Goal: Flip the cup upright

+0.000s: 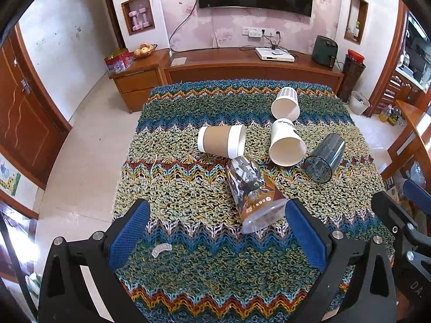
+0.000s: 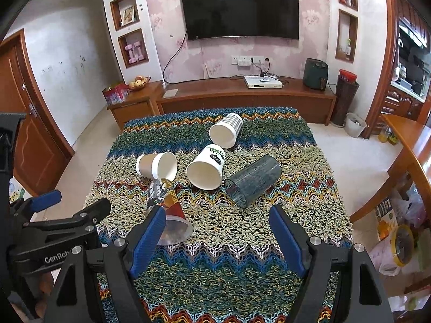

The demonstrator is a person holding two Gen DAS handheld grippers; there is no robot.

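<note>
Several cups lie on their sides on a zigzag-patterned woven cloth [image 1: 188, 183]. A clear plastic cup with a brown printed sleeve [image 1: 253, 191] lies nearest, its mouth toward me; it also shows in the right wrist view [image 2: 167, 207]. Behind it lie a brown-sleeved paper cup [image 1: 222, 140], a white leaf-print cup [image 1: 285, 144], a checked cup [image 1: 286, 103] and a dark glass tumbler [image 1: 324, 157]. My left gripper [image 1: 218, 228] is open, low over the cloth, just short of the plastic cup's mouth. My right gripper [image 2: 216, 231] is open and empty, in front of the tumbler [image 2: 252, 180].
The cloth covers a table [image 2: 215, 255] with floor on the left and right. A wooden TV cabinet [image 1: 242, 67] stands behind the table. A wooden chair or table [image 2: 404, 161] is at the right. The left gripper's body [image 2: 54, 228] shows at the right view's left.
</note>
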